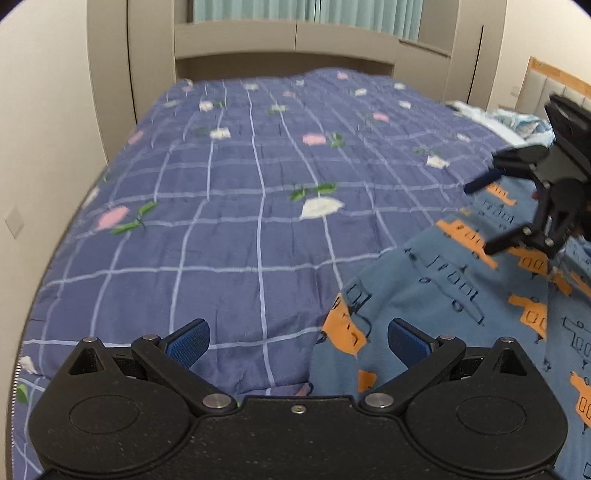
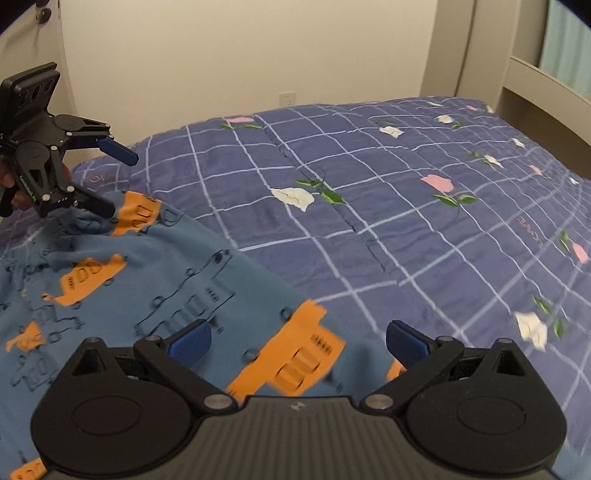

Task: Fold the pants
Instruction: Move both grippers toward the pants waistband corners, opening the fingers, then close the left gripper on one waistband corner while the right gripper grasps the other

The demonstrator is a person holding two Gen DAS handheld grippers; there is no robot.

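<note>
Spread across a bed, a purple-blue quilt (image 1: pixel 229 229) w/ a white grid and pink/white flower print is being seen in both views; a grey headboard unit (image 1: pixel 284 40) and teal curtain (image 1: pixel 306 11) are showing behind it, cream walls at the sides, a wall socket (image 2: pixel 287 99) in the right wrist view. Blue kids' pants (image 1: pixel 436 295) w/ orange vehicle print are lying bunched on the quilt, at the lower right of the left wrist view and the lower left of the right wrist view (image 2: pixel 155 273). The left gripper (image 1: pixel 298 341) is being held w/ both blue-padded fingers wide apart, nothing gripped; one edge of the pants is showing between and beneath the fingers, contact can't be told. The right gripper (image 2: pixel 298 341) is likewise being held spread, nothing clamped, w/ orange-print fabric showing in the gap below it. In the left wrist view the right gripper (image 1: pixel 480 218) is hovering over the pants, fingers parted. In the right wrist view the left gripper (image 2: pixel 118 182) is sitting at the far corner of the pants, lower finger just beside the cloth, a hand (image 2: pixel 11 184) partly visible behind it. Some motion blur is being noted.
</note>
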